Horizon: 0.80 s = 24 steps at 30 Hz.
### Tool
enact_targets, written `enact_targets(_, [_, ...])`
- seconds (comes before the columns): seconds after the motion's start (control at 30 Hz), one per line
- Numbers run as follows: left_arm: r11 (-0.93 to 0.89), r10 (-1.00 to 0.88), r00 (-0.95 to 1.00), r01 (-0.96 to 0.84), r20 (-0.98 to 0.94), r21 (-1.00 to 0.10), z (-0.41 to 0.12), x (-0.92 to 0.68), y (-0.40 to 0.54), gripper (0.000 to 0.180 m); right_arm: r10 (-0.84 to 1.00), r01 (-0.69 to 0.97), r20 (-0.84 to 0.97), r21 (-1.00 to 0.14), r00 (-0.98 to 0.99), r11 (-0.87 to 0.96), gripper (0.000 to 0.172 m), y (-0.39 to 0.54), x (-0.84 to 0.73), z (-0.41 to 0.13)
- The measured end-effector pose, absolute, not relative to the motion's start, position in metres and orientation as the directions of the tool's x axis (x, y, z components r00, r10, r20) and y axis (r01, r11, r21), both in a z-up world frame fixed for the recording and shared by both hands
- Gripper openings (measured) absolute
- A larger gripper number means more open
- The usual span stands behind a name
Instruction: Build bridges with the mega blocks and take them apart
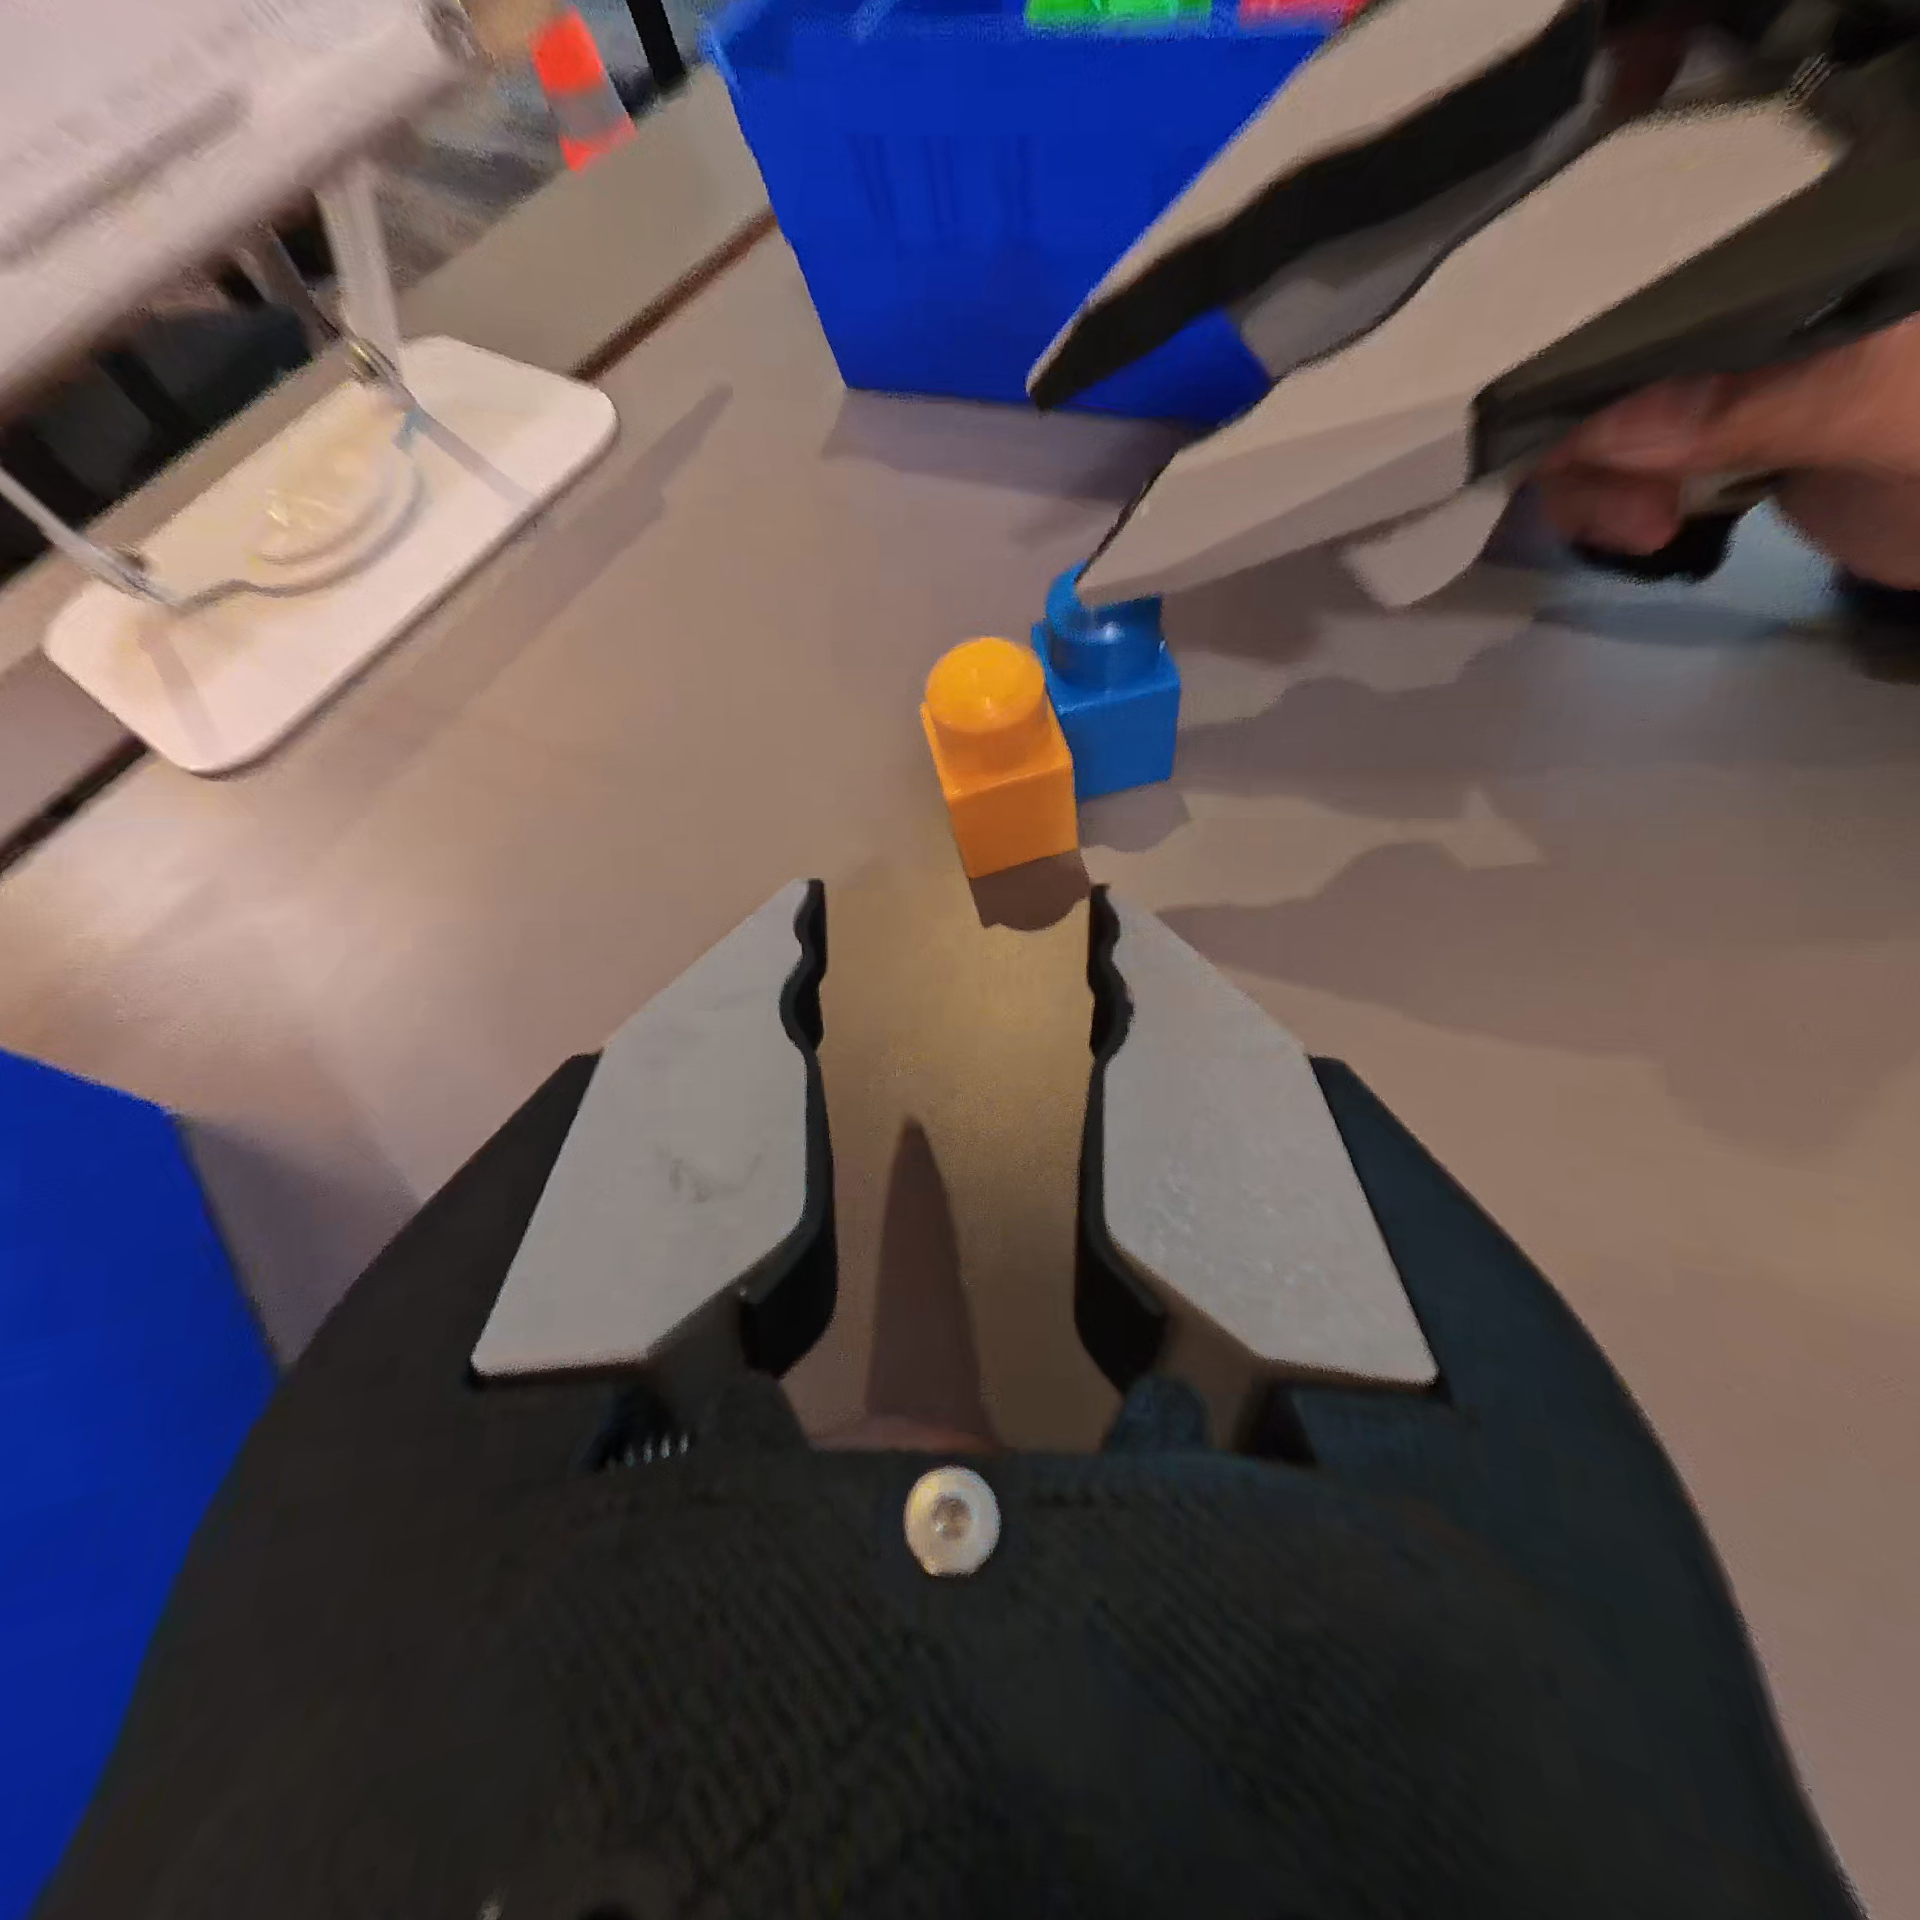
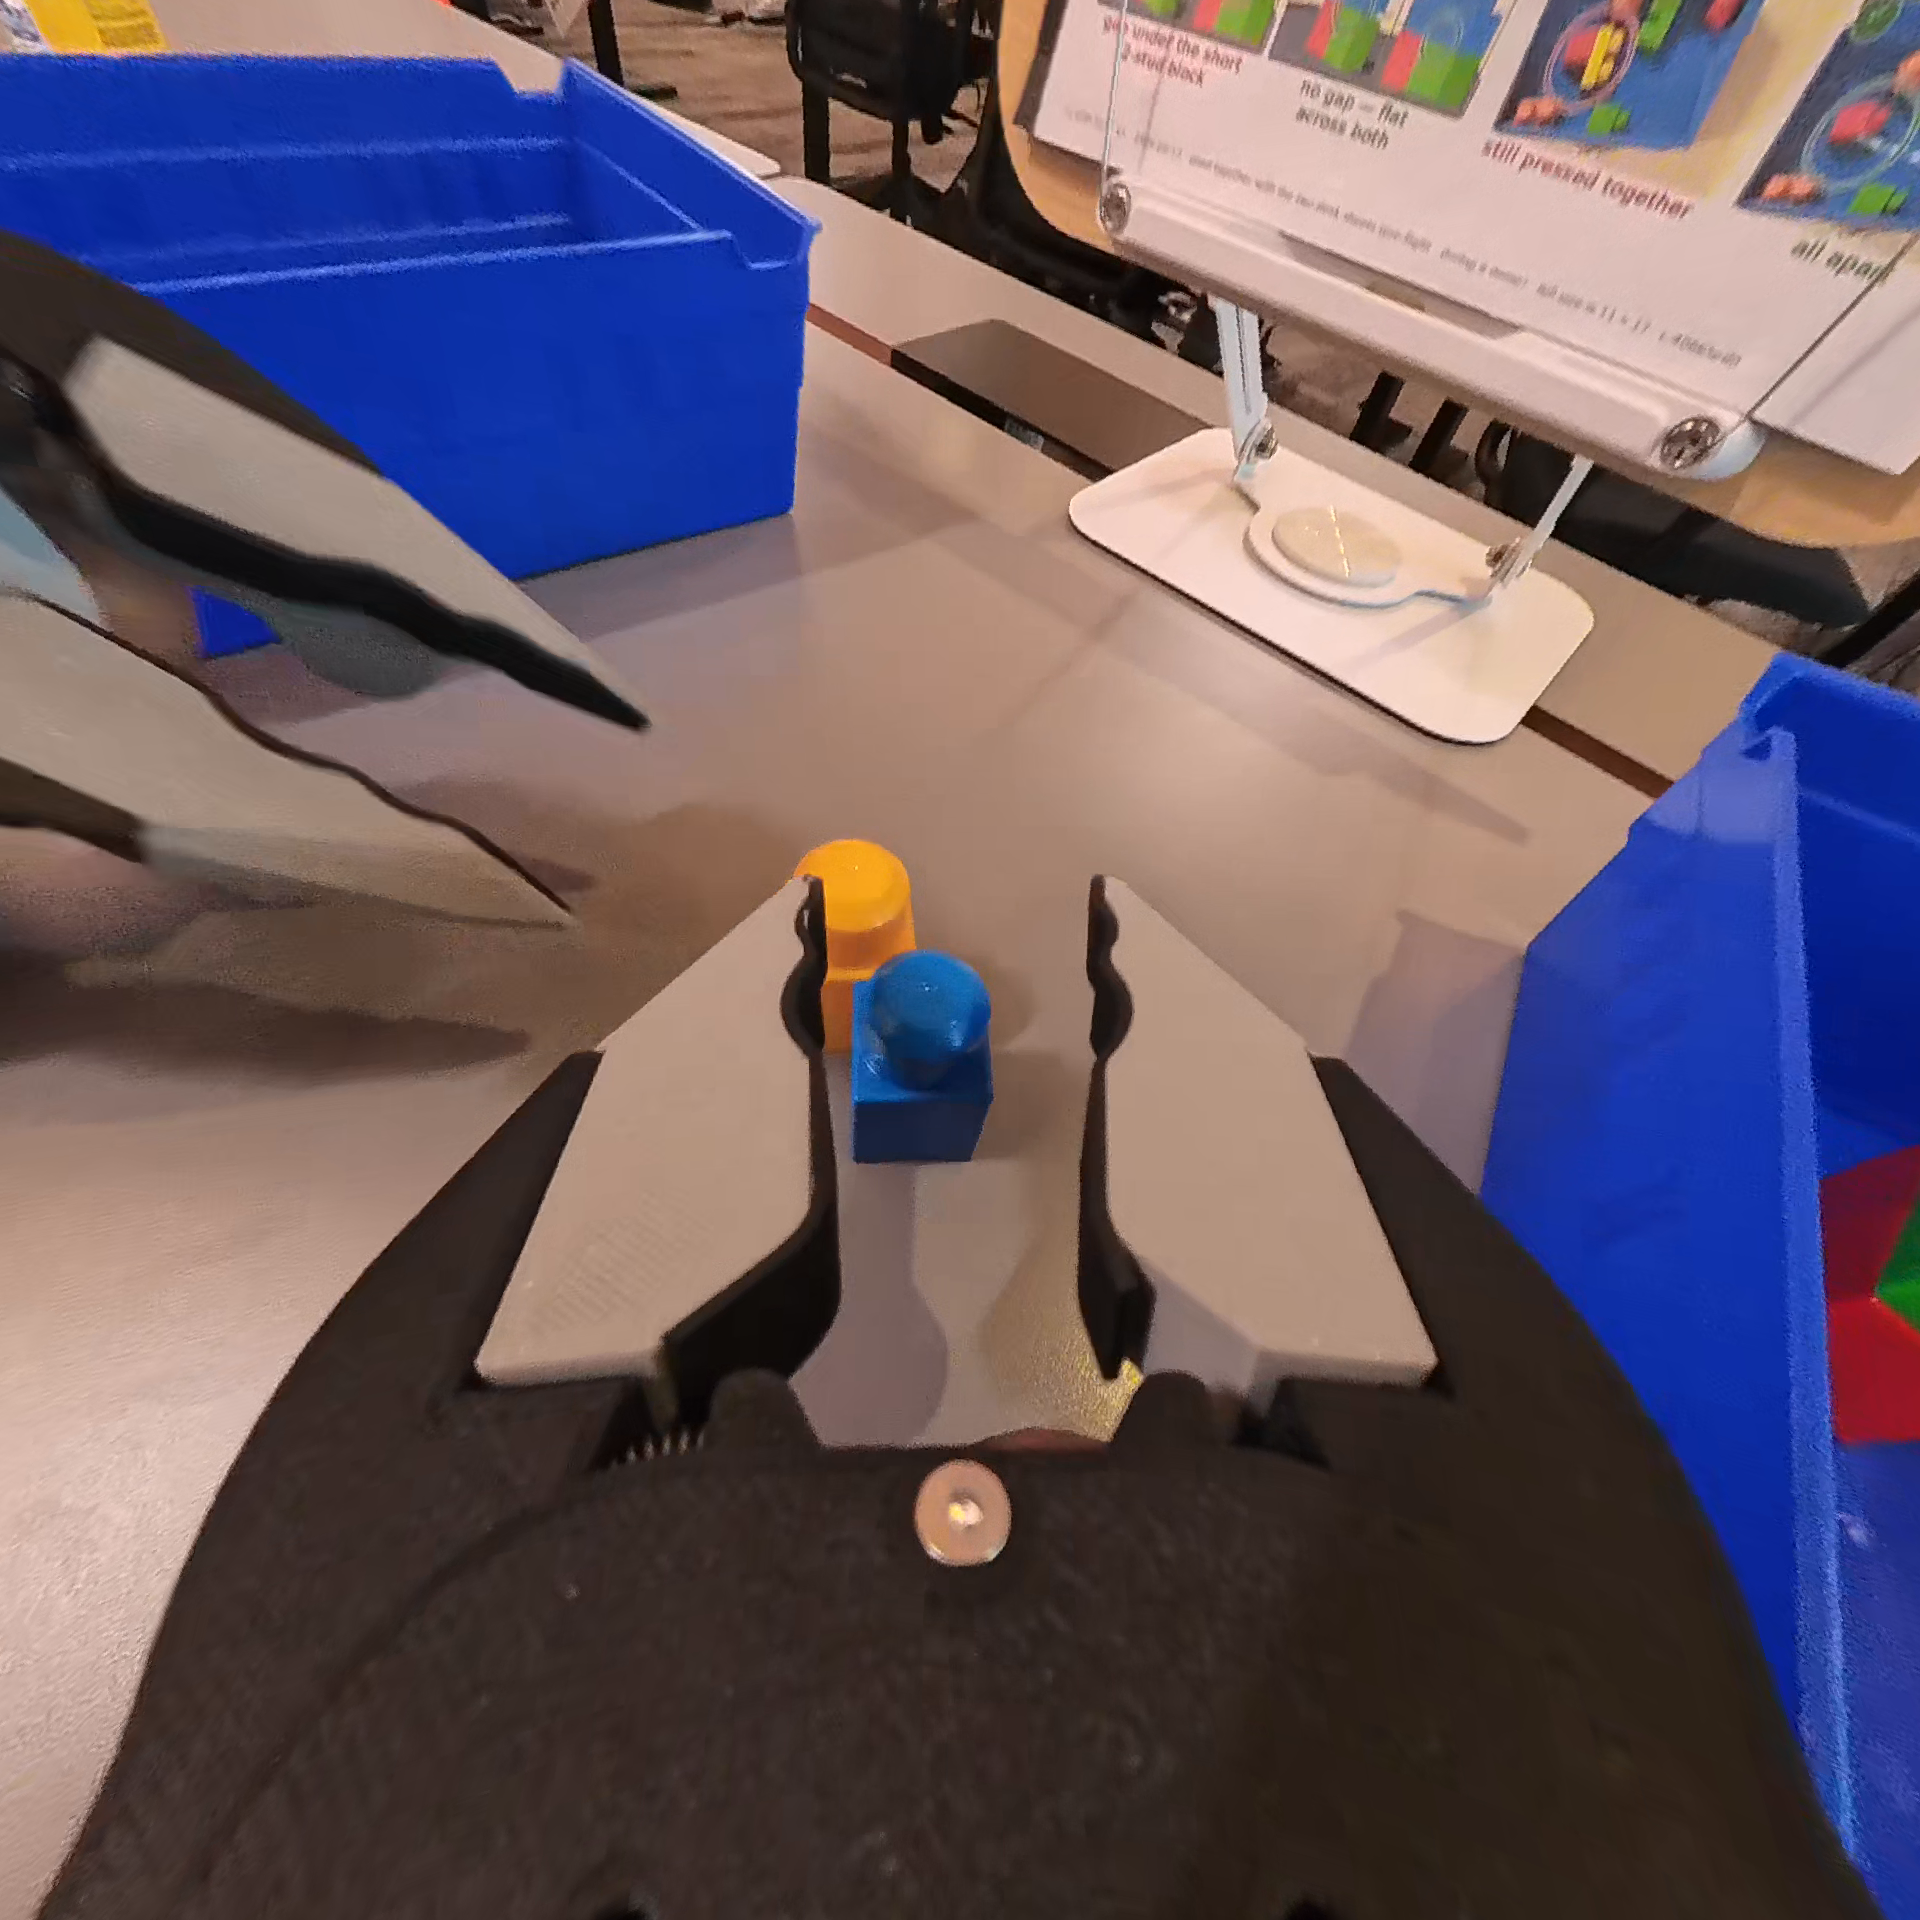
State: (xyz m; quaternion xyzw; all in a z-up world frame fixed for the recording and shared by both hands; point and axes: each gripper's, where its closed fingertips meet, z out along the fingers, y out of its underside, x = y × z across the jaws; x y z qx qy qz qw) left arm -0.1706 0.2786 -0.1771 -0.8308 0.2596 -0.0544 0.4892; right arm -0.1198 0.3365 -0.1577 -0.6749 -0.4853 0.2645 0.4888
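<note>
Both grippers, left gripper [image 1: 956, 914] and right gripper [image 2: 951, 914], gape wide, holding nothing, over 2 blocks [image 1: 1049, 727]

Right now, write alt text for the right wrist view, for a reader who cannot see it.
An open gripper hangs over a small blue block standing on a grey table, with an orange block right behind it; neither finger presses on the blue one. A second gripper reaches in from the left, with blue bins and a white stand around.
</note>
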Motion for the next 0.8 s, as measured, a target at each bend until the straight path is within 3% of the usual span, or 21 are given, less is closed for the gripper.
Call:
enact_targets(0.13, [-0.265,-0.392,0.886,-0.365,-0.246,-0.893,-0.105,-0.206,0.247,0.045,0.915,0.364,0.131,-0.931,0.382,-0.019,0.046,0.333,-0.118,-0.147])
enact_targets(0.27, [-0.329,-0.215,0.908,-0.414,-0.36,-0.849,-0.062,-0.302,0.228,0.05,0.924,0.342,0.131,-0.94,0.359,0.0,0.044,0.327,-0.12,-0.14])
enact_targets(0.47, [-0.745,-0.135,0.958,-0.266,-0.252,-0.612,-0.138,-0.446,0.211,0.057,0.928,0.332,0.144,-0.943,0.344,0.023,0.043,0.321,-0.121,-0.135])
enact_targets(0.57, [-0.83,-0.148,0.949,-0.273,-0.28,-0.486,-0.176,-0.483,0.204,0.049,0.931,0.317,0.135,-0.948,0.339,0.022,0.043,0.32,-0.12,-0.132])
enact_targets(0.8, [-0.911,-0.18,0.914,-0.294,-0.364,-0.289,-0.209,-0.509,0.207,0.06,0.935,0.307,0.122,-0.952,0.334,0.015,0.043,0.32,-0.12,-0.132])
